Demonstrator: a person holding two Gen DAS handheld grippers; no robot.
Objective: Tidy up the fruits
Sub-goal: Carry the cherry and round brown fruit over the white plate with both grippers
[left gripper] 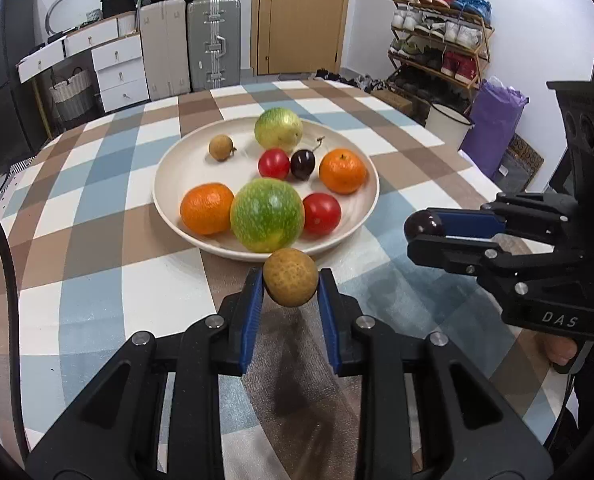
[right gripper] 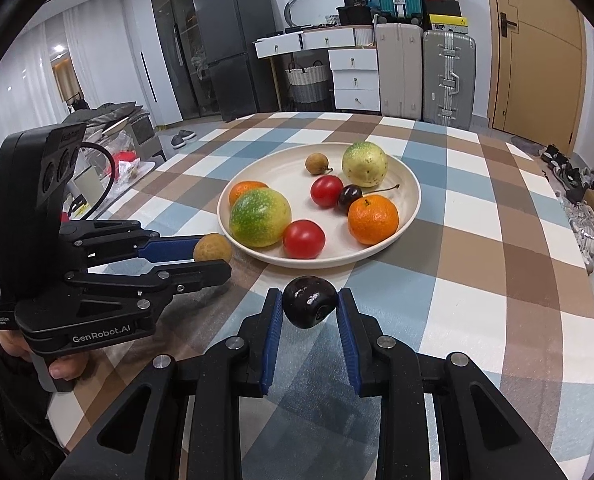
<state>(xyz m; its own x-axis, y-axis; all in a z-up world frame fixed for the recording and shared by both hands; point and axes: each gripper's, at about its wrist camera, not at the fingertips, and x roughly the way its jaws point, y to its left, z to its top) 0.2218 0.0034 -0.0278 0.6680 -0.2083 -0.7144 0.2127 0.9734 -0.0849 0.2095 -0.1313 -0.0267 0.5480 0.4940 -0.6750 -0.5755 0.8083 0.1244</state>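
My left gripper (left gripper: 290,283) is shut on a tan longan (left gripper: 290,277), held just above the table at the near rim of the cream plate (left gripper: 169,200). In the right wrist view that longan (right gripper: 212,248) sits at the left gripper's tips. My right gripper (right gripper: 309,307) is shut on a dark cherry (right gripper: 309,306), also seen in the left wrist view as a dark cherry (left gripper: 424,223). The plate (right gripper: 409,208) holds two green-yellow fruits (left gripper: 267,214), two oranges (left gripper: 206,208), two red tomatoes (left gripper: 321,213), a stemmed cherry (left gripper: 302,164) and a small longan (left gripper: 220,147).
The round table wears a checked cloth (left gripper: 97,216) in blue, brown and white. A person's hand (right gripper: 63,368) grips the left tool's handle. Suitcases, white drawers and a shoe rack (left gripper: 441,36) stand beyond the table.
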